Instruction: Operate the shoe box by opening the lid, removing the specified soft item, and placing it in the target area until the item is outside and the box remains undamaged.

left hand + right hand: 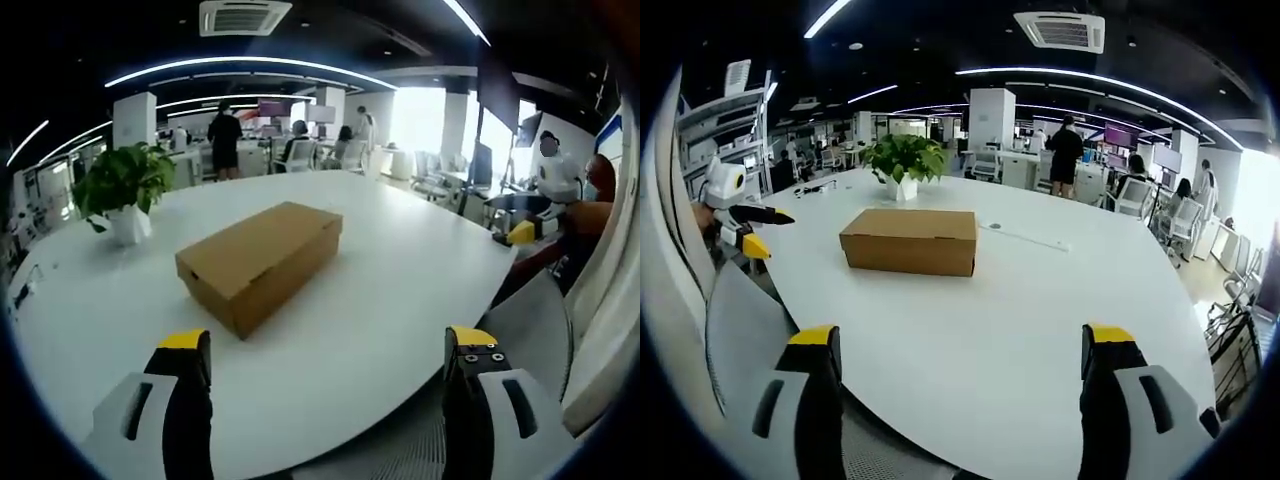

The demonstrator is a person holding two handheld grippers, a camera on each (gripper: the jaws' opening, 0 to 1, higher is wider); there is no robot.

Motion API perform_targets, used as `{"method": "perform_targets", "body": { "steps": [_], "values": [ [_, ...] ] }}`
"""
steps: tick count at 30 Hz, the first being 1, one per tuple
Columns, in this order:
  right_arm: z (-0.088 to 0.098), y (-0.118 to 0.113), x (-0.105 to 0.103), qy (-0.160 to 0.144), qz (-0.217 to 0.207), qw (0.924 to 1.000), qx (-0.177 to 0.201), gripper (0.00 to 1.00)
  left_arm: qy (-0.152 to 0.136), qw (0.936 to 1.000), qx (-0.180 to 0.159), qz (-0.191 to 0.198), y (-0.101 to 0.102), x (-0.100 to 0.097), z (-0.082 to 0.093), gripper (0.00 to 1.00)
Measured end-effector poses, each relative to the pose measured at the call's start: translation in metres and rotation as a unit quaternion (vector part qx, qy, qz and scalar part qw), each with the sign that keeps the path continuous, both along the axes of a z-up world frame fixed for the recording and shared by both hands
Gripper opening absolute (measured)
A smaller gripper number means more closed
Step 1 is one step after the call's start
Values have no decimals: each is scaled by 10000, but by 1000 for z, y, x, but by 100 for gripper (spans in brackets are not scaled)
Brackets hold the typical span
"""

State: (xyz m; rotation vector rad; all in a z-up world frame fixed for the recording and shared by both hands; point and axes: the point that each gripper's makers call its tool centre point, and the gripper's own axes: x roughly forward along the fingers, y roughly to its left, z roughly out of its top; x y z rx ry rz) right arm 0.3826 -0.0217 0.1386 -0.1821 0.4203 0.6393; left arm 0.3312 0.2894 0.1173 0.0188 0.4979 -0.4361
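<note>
A plain brown cardboard shoe box [260,262] is seen sitting closed, lid down flat, on a big white oval table [400,290], roughly in the middle of the tabletop and well apart from every edge. In the left gripper view the box is turned so one short end and one long side face the camera; in the right gripper view [909,240] its long side is seen almost square on. A leafy green plant in a small white pot [126,188] is parked near the far edge of the table, behind the box and not touching it, and it's picked up in the right gripper view too [904,161]. A thin white strip [1025,237] can be made out lying flat on the tabletop past the box, toward the far side. The left gripper [330,360] is held out over the near edge of the table with its black, yellow-tipped jaws spread wide, nothing between them, well short of the box. The right gripper [962,355] is held the same way over the table's near edge, jaws parted wide and empty. In the background an open office with desks, chairs and a few people standing and sitting is visible, under ceiling light strips.
</note>
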Motion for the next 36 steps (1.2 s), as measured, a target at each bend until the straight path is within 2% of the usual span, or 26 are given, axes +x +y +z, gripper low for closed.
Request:
{"method": "perform_targets", "body": {
  "steps": [20,36],
  "values": [
    [2,-4,5,4,62,10000,-37,96,53,10000,60,-52,-2,2,0,100],
    [3,-4,15,52,149,9999,-66,95,74,10000,-11,30,0,12,1,100]
  ]
}}
